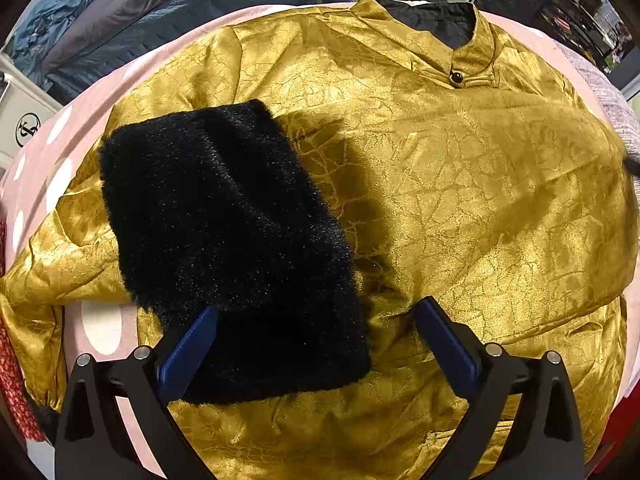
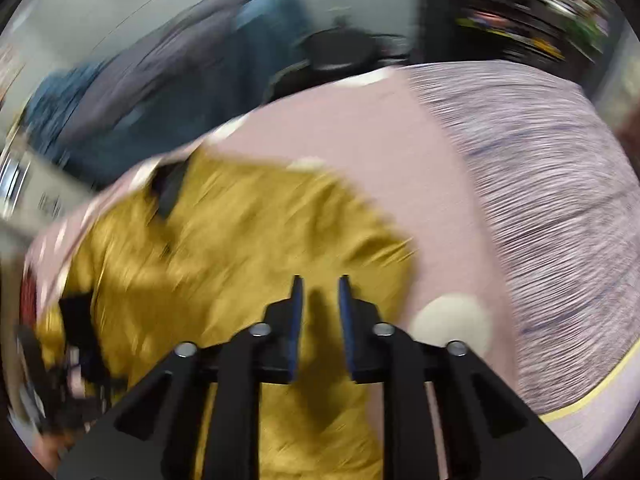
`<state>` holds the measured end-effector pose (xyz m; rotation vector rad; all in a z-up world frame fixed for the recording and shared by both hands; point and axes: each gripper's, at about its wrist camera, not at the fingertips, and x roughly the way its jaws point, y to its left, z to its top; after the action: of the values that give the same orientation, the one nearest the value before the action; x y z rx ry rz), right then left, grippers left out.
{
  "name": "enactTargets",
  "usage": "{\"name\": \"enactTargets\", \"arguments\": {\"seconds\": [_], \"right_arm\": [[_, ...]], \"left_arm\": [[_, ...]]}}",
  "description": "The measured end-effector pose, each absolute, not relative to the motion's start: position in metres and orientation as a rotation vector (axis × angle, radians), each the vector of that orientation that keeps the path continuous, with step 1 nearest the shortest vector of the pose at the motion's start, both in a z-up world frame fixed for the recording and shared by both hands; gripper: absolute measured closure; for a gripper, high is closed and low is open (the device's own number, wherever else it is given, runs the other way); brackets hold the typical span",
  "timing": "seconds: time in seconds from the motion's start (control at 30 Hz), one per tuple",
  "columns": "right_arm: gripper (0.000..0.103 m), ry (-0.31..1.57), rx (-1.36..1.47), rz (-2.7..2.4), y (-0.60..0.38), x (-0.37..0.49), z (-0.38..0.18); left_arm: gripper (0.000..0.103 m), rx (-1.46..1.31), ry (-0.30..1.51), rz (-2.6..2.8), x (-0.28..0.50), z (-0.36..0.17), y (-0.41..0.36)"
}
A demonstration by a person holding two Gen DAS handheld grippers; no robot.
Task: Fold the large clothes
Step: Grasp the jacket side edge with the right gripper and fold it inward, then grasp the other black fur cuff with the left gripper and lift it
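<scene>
I'm hovering my wide-open left tongs over the black fur cuff folded onto the gold jacket, which is lying spread on the pink bed. My right tongs are parted narrowly, gripping nothing. I'm judging the other sleeve should fold across flat, seam kept straight.

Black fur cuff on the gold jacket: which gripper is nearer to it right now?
Left. The left gripper hangs open right over the black fur cuff, one finger over the fur. The right gripper is over plain gold jacket fabric near the garment's edge, holding nothing.
</scene>
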<state>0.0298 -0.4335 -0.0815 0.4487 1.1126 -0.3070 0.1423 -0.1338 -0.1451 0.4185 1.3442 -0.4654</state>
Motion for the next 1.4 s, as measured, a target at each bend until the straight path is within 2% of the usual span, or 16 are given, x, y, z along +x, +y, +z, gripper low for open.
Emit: {"name": "enactTargets", "arguments": {"seconds": [0.07, 0.23, 0.37, 0.53, 0.83, 0.87, 0.9, 0.97, 1.0, 1.13, 1.27, 1.4], "right_arm": [[0.064, 1.148, 0.342, -0.213, -0.388, 0.027, -0.089], [0.063, 1.231, 0.101, -0.077, -0.309, 0.021, -0.124], [0.063, 1.268, 0.026, -0.171, -0.312, 0.026, -0.145], [0.063, 1.288, 0.183, -0.287, -0.349, 0.019, -0.147], [0.058, 1.318, 0.009, -0.339, -0.322, 0.023, -0.165], [0.057, 1.322, -0.006, -0.350, -0.317, 0.026, -0.167], [0.047, 1.324, -0.034, -0.365, -0.313, 0.027, -0.167], [0.021, 1.329, -0.121, -0.431, -0.310, 0.027, -0.167], [0.017, 1.335, -0.131, -0.450, -0.311, 0.026, -0.168], [0.017, 1.354, -0.016, -0.447, -0.325, 0.023, -0.159], [0.017, 1.270, -0.106, -0.440, -0.306, 0.013, -0.133], [0.017, 1.197, -0.025, -0.376, -0.275, -0.003, -0.110]], "left_arm": [[0.007, 0.420, 1.343, -0.464, 0.141, -0.145, -0.135], [0.007, 0.431, 1.336, -0.483, 0.132, -0.143, -0.137], [0.007, 0.456, 1.331, -0.493, 0.132, -0.145, -0.137], [0.006, 0.452, 1.337, -0.485, 0.130, -0.152, -0.138], [0.005, 0.502, 1.332, -0.461, 0.126, -0.173, -0.141], [0.005, 0.506, 1.337, -0.458, 0.126, -0.173, -0.141], [0.005, 0.508, 1.344, -0.453, 0.126, -0.171, -0.140], [0.006, 0.477, 1.334, -0.437, 0.127, -0.163, -0.136], [0.006, 0.454, 1.320, -0.429, 0.125, -0.156, -0.132], [0.006, 0.379, 1.268, -0.428, 0.112, -0.134, -0.109], [0.007, 0.300, 1.245, -0.421, 0.097, -0.120, -0.080], [0.007, 0.227, 1.254, -0.390, 0.080, -0.115, -0.048]]}}
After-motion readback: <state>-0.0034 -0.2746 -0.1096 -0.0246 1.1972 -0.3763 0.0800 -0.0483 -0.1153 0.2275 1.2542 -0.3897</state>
